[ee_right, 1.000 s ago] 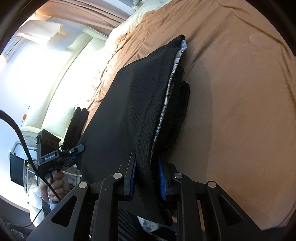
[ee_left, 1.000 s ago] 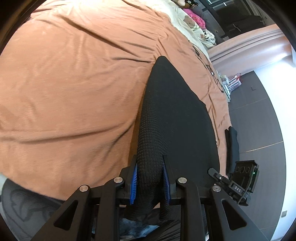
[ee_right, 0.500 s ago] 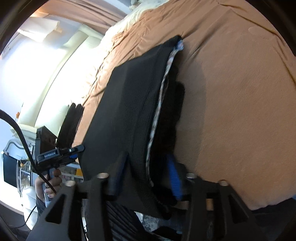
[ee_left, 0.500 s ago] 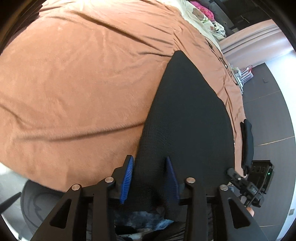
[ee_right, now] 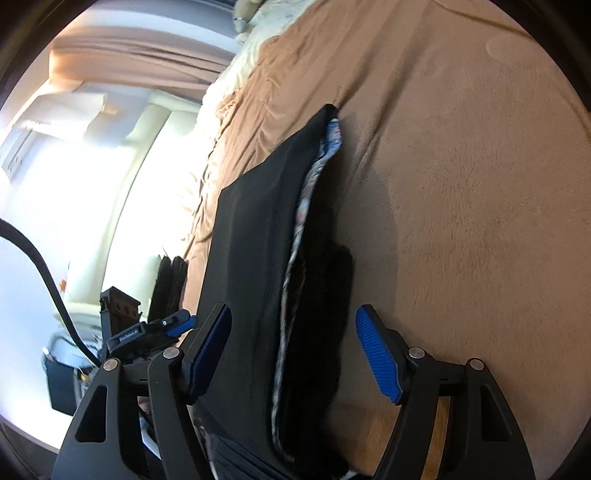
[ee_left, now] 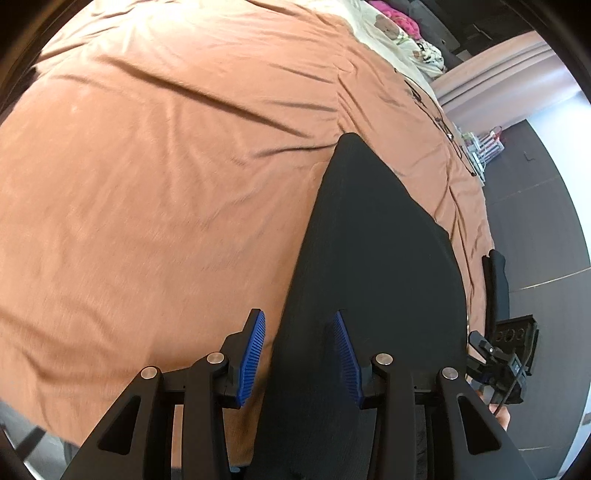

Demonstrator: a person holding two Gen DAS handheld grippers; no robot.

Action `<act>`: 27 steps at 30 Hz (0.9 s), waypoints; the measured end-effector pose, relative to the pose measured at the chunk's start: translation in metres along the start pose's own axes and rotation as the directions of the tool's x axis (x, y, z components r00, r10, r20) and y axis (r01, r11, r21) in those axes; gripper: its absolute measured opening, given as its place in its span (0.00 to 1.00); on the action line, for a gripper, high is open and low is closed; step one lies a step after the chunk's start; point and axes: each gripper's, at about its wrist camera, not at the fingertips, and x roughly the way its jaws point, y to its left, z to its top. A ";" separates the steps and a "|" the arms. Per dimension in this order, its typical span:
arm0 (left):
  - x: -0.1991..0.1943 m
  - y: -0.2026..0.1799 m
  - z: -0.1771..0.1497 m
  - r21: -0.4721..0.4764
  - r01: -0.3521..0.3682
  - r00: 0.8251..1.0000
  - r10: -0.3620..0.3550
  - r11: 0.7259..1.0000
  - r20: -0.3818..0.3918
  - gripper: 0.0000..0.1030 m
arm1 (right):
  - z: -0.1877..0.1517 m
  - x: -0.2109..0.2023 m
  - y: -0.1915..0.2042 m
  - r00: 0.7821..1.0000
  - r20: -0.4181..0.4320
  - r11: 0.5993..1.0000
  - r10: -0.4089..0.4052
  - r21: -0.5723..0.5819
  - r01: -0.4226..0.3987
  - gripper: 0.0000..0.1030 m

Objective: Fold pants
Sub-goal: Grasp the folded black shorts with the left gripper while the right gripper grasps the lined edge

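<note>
The black pants (ee_left: 373,266) lie flat on the bed (ee_left: 166,177), spread over its orange-brown cover near the edge closest to the cameras; in the left wrist view they run as a long dark shape that narrows to a point toward the middle of the bed, with the cover wrinkled in shallow creases around them; the left tongs (ee_left: 299,354) stand wide apart, their blue ribbed pads (ee_left: 253,354) on either side of the near end of the pants and gripping nothing, one pad over the bare cover just beside the cloth, the other over the black fabric; the right tongs (ee_right: 293,354) also stand wide, with one pad (ee_right: 376,354) over the cover to one side and the other over the dark cloth, and nothing is clamped between them; in the right wrist view the pants show as stacked layers, a thin strip of pale patterned lining (ee_right: 306,206) running along the open edge between the black layers; in each view the other tongs' body shows at the side of the frame, near the bed edge; a cream blanket (ee_left: 399,33) lies at the far end of the bed; a dark floor (ee_left: 535,221) runs beside it.
</note>
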 end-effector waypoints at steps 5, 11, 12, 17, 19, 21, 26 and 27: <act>0.019 -0.004 0.019 0.012 0.021 0.999 -0.021 1.000 -0.036 0.40 | 0.011 0.011 -0.010 0.999 -0.011 0.998 0.034 0.046 -0.033 0.67; 0.034 -0.004 0.034 0.018 0.052 0.997 -0.051 0.998 -0.063 0.40 | 0.020 0.023 -0.016 0.999 -0.027 0.996 0.043 0.076 -0.040 0.67; 0.038 -0.005 0.037 0.018 0.059 0.996 -0.057 0.998 -0.068 0.40 | 0.020 0.020 -0.017 0.999 -0.027 0.996 0.043 0.079 -0.041 0.67; 0.051 -0.007 0.049 0.026 0.098 0.991 -0.095 0.995 -0.096 0.40 | 0.027 0.026 -0.016 0.999 -0.029 0.996 0.034 0.078 -0.031 0.63; 0.054 -0.007 0.053 0.026 0.109 0.989 -0.106 0.994 -0.102 0.40 | 0.026 0.025 -0.014 0.999 -0.035 0.998 0.019 0.068 -0.016 0.48; 0.057 -0.007 0.057 0.030 0.115 0.988 -0.111 0.993 -0.106 0.40 | 0.027 0.022 -0.011 0.999 -0.042 0.997 0.031 0.071 -0.028 0.40; 0.063 -0.010 0.067 0.040 0.135 0.985 -0.130 0.990 -0.116 0.40 | 0.025 0.012 -0.007 0.999 -0.041 0.999 0.027 0.028 -0.026 0.36; 0.064 -0.010 0.068 0.040 0.141 0.984 -0.136 0.989 -0.117 0.40 | 0.025 0.012 -0.008 0.999 -0.041 0.999 0.025 0.027 -0.024 0.38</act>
